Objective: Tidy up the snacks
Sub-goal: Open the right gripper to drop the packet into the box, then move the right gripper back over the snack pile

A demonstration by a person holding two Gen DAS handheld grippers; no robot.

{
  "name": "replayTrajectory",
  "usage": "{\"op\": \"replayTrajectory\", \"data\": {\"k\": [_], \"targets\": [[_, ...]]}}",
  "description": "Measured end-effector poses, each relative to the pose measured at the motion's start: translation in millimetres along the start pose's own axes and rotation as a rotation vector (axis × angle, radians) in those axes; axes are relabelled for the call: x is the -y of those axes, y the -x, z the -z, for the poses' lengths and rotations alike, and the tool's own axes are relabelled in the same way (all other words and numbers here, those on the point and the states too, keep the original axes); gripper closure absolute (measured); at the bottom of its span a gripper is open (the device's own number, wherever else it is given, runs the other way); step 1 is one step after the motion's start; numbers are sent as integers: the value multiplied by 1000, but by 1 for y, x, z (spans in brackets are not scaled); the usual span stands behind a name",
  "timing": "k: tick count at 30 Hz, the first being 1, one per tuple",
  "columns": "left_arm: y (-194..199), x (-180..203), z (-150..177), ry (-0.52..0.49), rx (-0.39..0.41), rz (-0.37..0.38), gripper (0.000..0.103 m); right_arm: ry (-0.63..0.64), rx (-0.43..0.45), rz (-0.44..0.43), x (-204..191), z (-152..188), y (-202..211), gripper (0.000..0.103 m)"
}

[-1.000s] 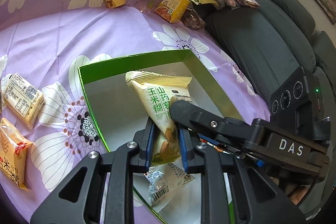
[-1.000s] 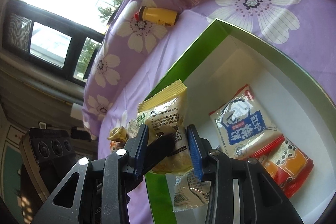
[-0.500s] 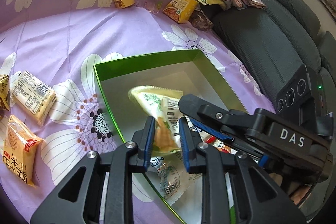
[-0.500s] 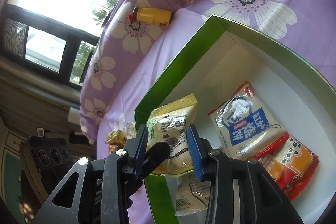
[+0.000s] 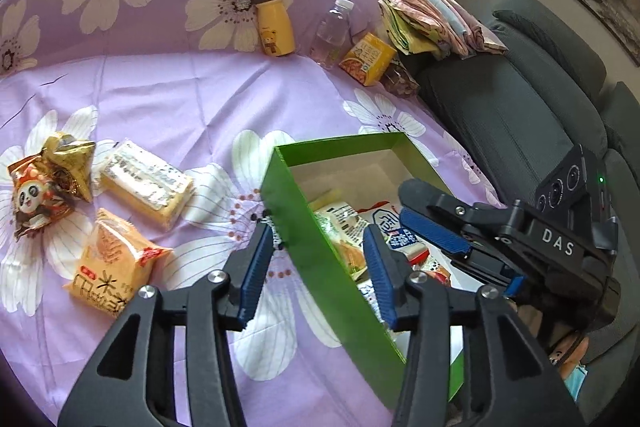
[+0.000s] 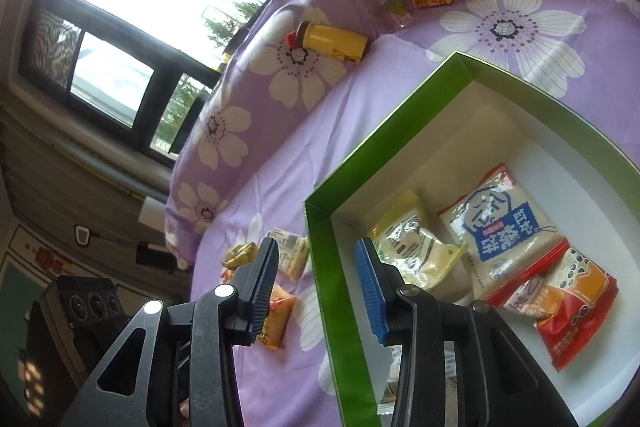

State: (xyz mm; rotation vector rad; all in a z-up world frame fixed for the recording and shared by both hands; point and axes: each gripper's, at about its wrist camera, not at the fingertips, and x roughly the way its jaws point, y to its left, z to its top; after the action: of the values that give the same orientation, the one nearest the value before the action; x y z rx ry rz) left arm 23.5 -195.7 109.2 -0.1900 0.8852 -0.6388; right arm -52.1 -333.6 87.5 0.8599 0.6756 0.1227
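The green box (image 5: 320,267) (image 6: 332,267) with a white inside holds a yellow-green packet (image 6: 412,247), a blue-and-white packet (image 6: 500,215) and a red-orange packet (image 6: 568,307). My left gripper (image 5: 318,267) hangs over the box's near wall, its jaws opening with nothing held. My right gripper (image 6: 316,287) hovers above the same wall, jaws also opening and empty; it also shows in the left wrist view (image 5: 424,211) over the box. On the purple flowered cloth to the left lie a panda packet (image 5: 36,199), a pale yellow packet (image 5: 146,183) and an orange packet (image 5: 114,267).
At the back of the cloth are a yellow bottle (image 5: 274,27), a clear water bottle (image 5: 332,31) and a yellow carton (image 5: 368,59). Folded cloths (image 5: 424,15) lie on a grey sofa (image 5: 520,107) to the right. Windows run behind.
Both grippers let go of the yellow-green packet, which now lies in the box. Both jaws spread apart and both grippers pulled back and up, away from the box's inside.
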Motion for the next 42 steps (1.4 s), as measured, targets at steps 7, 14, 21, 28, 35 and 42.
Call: {"op": "replayTrajectory", "data": {"k": [7,14,21,28,35,42], "targets": [[38,-55,10,87,41,-54,38,67,-19,-22,-29,21,-14,40],[61,-131,24,190,58,-167,23,124,-79,-30,-56,38,-43,26],[50,-174,41,288,31,-73,23,185,-135,21,-77,54,-79,25],[31,-178,32,279,31,11,24,157,-212,89,-78,75,-117,25],[10,-179,38,281,-17,71,31,79,-286,9,-68,84,-145,38],[-1,-181,41,265,-54,61,60,66,-321,-4,-67,88,-162,47]]}}
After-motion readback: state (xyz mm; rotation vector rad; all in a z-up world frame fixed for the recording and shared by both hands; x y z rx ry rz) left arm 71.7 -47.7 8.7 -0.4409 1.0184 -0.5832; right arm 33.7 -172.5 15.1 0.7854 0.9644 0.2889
